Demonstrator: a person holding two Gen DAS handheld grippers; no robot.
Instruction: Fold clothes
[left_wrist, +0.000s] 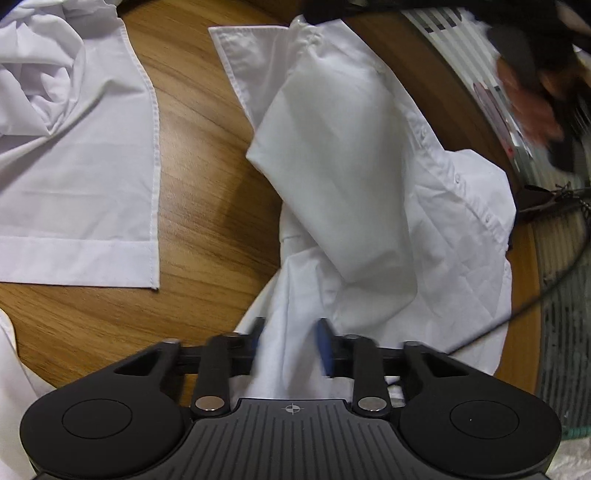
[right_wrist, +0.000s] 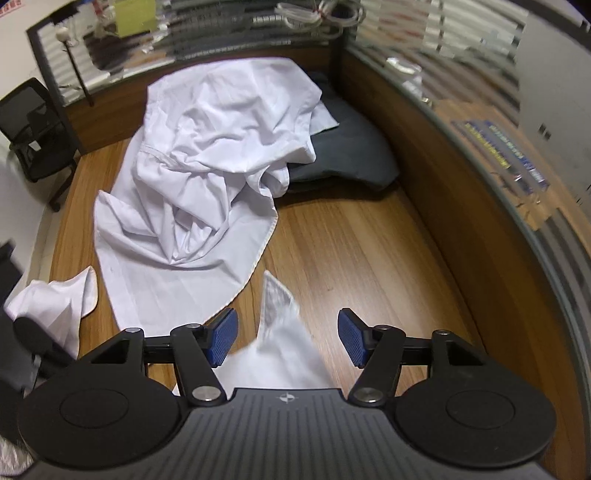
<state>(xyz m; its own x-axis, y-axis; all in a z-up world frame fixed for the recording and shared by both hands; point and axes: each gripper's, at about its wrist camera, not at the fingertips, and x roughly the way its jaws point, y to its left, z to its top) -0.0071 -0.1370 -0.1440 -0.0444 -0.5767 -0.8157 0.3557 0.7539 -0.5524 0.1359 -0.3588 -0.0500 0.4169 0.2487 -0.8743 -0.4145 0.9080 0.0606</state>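
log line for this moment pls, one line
task: fold clothes | left gripper: fingers around white shirt fabric, grip unclear | right gripper: open, shirt corner between fingers | crumpled white garment behind on wooden table

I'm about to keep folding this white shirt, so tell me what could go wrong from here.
1. The left gripper has bunched fabric of the white shirt between its fingers; pulling may drag the folded sleeve out of place.
2. The right gripper is open with a shirt corner loose between its fingers; closing late may miss it.
3. The crumpled white garment lies close by on the wooden table and could get caught up in the fold.
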